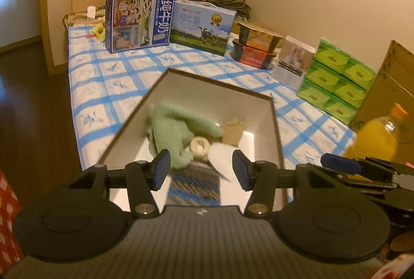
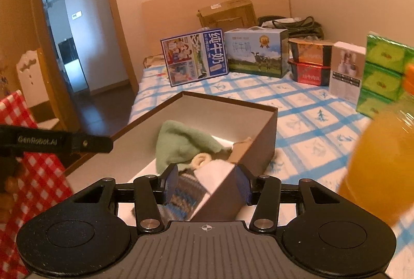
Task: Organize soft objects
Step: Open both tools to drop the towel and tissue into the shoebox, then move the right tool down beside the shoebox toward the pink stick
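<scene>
Hovering over the near end of a brown open-topped cardboard box (image 1: 276,123) with pale inner walls, the left gripper (image 1: 201,170) has its blue-padded jaws spread apart with nothing pinched between them. The right gripper (image 2: 207,182) hangs at the box's near right corner, its jaws likewise parted and empty, the corner of the box showing in the gap between them. Inside the box lie the soft things: a pale green fuzzy cloth (image 1: 178,131) toward the middle, a small cream fluffy ring (image 1: 199,147) just beside it, a white piece of fabric (image 1: 222,157) near the right wall, and a blue-and-brown striped knitted piece (image 1: 194,185) at the near end. A tan paper scrap (image 1: 233,132) rests against the far right of the heap. The box sits on a bed covered with a white sheet checked in blue (image 1: 108,77). Along the far edge of the bed stand two blue milk cartons (image 1: 137,22), two stacked dark food tubs (image 1: 254,48), a white upright carton (image 1: 292,64) and a green bundle of tissue packs (image 1: 336,79). A bottle of orange drink (image 1: 375,139) stands at the right edge.
</scene>
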`<action>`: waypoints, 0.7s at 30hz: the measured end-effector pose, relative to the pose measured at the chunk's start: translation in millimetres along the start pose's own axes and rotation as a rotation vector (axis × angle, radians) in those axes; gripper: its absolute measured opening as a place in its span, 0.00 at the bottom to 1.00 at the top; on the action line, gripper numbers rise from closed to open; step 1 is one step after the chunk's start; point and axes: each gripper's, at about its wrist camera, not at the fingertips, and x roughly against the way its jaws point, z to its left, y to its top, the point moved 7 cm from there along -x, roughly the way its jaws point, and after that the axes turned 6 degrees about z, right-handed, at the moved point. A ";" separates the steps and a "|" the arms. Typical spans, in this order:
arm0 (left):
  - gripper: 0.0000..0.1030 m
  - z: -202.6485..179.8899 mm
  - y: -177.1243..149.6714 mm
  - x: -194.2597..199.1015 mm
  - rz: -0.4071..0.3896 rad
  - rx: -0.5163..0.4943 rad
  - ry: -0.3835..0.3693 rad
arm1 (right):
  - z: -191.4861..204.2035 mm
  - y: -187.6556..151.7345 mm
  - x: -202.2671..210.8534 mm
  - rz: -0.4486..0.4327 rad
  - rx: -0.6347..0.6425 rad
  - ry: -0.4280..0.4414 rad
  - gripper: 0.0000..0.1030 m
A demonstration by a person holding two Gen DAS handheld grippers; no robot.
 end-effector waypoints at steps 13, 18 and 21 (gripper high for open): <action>0.47 -27.3 -62.3 52.3 0.003 0.022 0.005 | 0.8 -56.7 51.3 0.078 -0.076 0.004 0.48; 0.47 -26.8 -87.7 50.8 0.044 0.045 0.007 | -0.7 -76.1 49.8 0.124 -0.088 0.004 0.48; 0.47 -22.7 -100.2 48.7 0.066 0.055 0.018 | -1.3 -87.0 48.2 0.150 -0.089 0.000 0.48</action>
